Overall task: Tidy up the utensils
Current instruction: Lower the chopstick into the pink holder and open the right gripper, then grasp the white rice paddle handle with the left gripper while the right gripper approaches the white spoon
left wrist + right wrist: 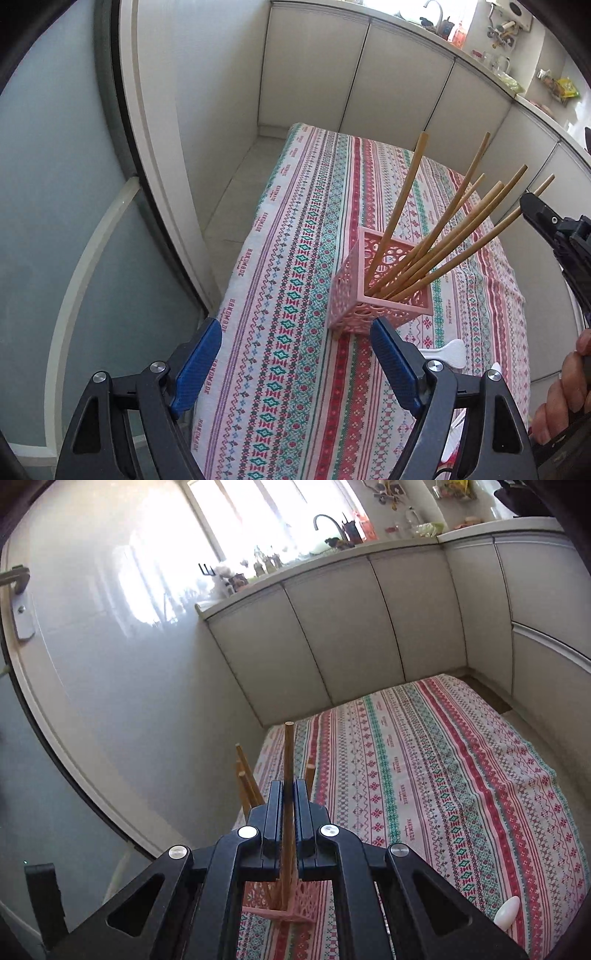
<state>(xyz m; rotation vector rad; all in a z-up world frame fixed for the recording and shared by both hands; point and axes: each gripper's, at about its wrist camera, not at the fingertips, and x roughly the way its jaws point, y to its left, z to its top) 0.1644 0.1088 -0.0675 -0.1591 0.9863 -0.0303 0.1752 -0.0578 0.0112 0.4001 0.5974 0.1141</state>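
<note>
Now right tongs [289, 794] clamp chopstick [288, 760] over pink holder [295, 912].

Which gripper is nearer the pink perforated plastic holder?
Right. The right gripper, shut on a wooden chopstick, is directly above the pink holder; the left gripper is open just short of it.

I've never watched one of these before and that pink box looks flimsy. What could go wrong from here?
The right gripper is shut on one chopstick whose low end is in the pink basket. Pushing it sideways could tip the light basket, already loaded with leaning chopsticks.
The open left gripper holds nothing, so the basket is unsteadied.
The white spoon lies close behind the basket and could get knocked.
</note>
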